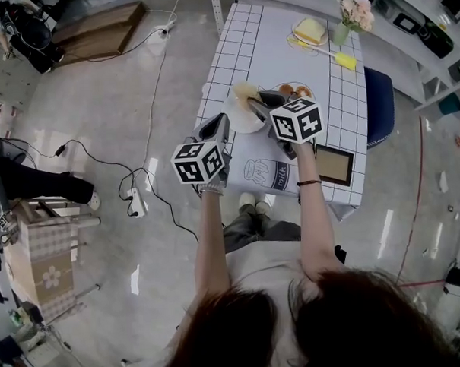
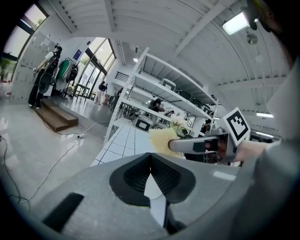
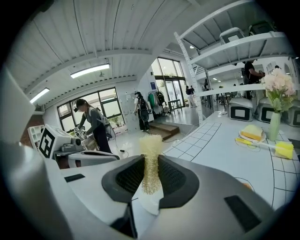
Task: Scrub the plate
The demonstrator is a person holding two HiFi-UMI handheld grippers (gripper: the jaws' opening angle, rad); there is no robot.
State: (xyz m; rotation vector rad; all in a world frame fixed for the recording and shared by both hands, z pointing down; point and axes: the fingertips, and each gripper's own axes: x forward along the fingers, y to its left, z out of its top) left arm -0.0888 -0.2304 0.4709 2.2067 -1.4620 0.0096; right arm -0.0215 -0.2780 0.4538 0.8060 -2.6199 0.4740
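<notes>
Left gripper [image 1: 221, 126]: jaws closed on the rim of the white plate [image 1: 241, 119], which sits over the near end of the table [image 1: 285, 47]. I cannot tell whether the plate rests on the cloth.

Right gripper [image 1: 258, 103]: jaws clamped on a yellow mesh sponge [image 1: 246, 90], with its free end at the plate's far edge.

Assessment: scrubbing is the step in hand. To do it well, I should hold the rim firmly, lay the sponge's free end flat on the plate face, and work across in overlapping strokes. Pressure should go toward the held side so the plate cannot pivot out.
</notes>
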